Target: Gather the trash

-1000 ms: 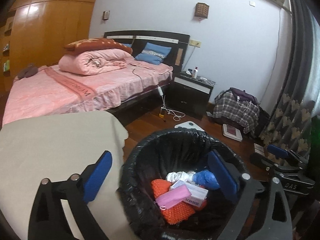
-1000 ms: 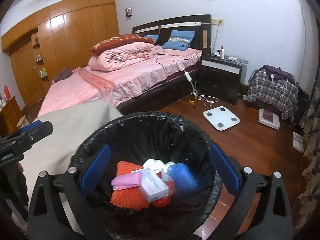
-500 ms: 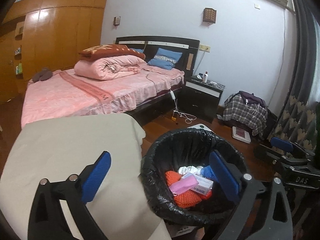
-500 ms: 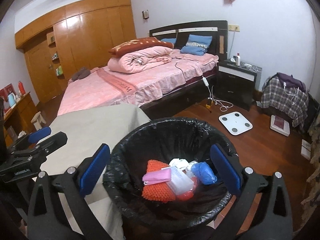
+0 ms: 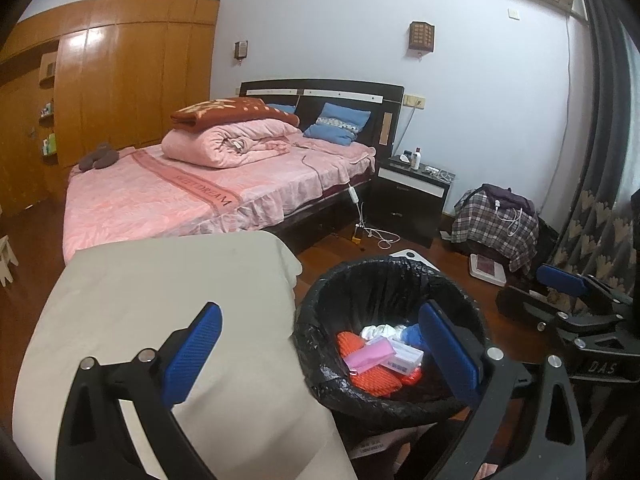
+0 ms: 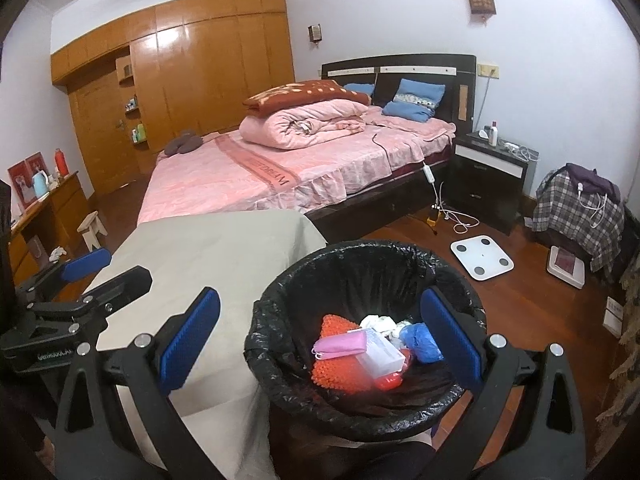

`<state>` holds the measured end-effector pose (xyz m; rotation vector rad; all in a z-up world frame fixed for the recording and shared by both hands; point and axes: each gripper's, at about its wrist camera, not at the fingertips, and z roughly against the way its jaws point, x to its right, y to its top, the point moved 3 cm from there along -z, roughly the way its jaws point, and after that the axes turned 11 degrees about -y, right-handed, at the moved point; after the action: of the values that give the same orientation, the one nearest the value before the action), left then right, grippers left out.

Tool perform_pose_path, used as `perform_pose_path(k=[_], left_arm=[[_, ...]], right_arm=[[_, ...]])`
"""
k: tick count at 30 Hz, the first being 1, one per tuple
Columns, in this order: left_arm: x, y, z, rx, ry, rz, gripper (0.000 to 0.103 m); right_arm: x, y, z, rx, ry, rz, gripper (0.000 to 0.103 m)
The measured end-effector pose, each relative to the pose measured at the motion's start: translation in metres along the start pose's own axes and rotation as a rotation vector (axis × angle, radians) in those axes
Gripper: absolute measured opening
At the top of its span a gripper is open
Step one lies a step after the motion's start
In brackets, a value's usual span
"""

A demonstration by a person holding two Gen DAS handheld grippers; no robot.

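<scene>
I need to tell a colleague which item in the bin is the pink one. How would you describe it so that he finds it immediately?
Start at the black-lined trash bin beside the beige-covered table. On top of the pile inside lies the pink face mask, resting on an orange knobbly item and against a white box. It is the only pink, flat, folded thing there; the blue bundle lies further right.

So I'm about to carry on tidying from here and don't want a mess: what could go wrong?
1. The black-lined bin stands tight against the cloth-covered table; a careless pass by either open gripper, left gripper or right gripper, could snag the loose liner or tip it.
2. The pink mask and white box lie loosely on top and might spill if the bin is knocked.
3. Cables trail across the floor nearby, a possible trip hazard.
</scene>
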<state>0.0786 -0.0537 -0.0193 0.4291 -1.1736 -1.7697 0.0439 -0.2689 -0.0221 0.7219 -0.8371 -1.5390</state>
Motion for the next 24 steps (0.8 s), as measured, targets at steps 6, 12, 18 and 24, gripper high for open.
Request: perform_pose_path(k=[6,12,18,24], left_arm=[[0.001,-0.001,0.011,0.012,0.002,0.002,0.097],[0.001,-0.001,0.015,0.018,0.005,-0.001,0.097],[0.004,0.001,0.019,0.028,0.009,-0.006,0.097],[0.005,0.002,0.02,0.029,0.01,-0.007,0.097]], right_arm=[[-0.001,0.003,0.007,0.013,0.004,0.0,0.098],[-0.007,0.003,0.011,0.018,0.006,0.006,0.098],[-0.007,0.005,0.011,0.022,0.005,0.006,0.098],[-0.007,0.005,0.011,0.02,0.006,0.006,0.098]])
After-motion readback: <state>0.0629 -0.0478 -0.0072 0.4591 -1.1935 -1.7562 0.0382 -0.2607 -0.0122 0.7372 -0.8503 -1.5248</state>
